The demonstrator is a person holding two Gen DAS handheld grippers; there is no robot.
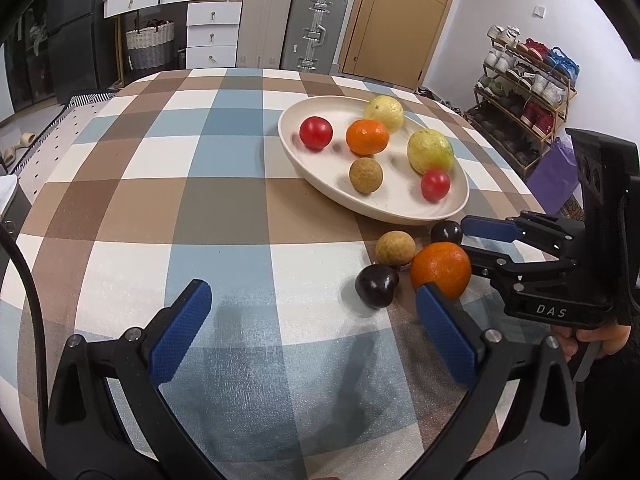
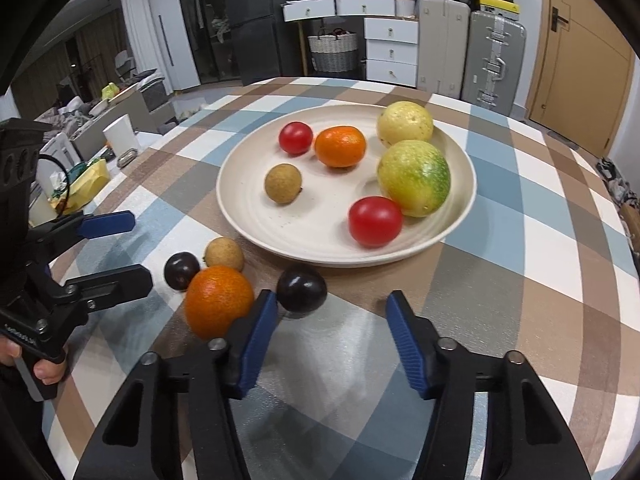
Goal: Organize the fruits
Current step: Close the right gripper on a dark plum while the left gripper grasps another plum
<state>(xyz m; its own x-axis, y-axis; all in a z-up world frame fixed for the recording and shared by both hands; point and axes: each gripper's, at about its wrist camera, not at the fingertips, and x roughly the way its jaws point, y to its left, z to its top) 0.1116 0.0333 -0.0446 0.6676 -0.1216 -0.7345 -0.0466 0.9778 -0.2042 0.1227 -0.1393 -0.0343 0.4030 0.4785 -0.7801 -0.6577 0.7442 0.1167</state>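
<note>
- Reading the only clear lettering first: "DAS" in pale letters on the black body of my right gripper (image 1: 466, 240), seen from the left wrist camera; the print on the boxes behind the table is too small for me to read.
- My left gripper (image 1: 312, 300) hangs over bare checked tablecloth (image 1: 224, 208), blue-padded fingers spread wide, nothing between them.
- My right gripper has its fingers spread too, holding nothing; the left pad sits just beside the loose bright orange mandarin (image 2: 218, 300).
- Loose fruit near the plate's front rim: that mandarin, a tan round longan (image 2: 224, 254), and two dark purple round plums (image 2: 302, 288) (image 2: 181, 270), bunched close.
- On the cream round plate (image 2: 248, 216): two red tomatoes (image 2: 375, 221) (image 2: 296, 137), an orange mandarin (image 2: 340, 146), a tan longan (image 2: 282, 183), two yellow-green fruits (image 2: 414, 178) (image 2: 405, 123).
- Open cloth lies wide to the plate's left; the table's right edge runs nearer the plate.
</note>
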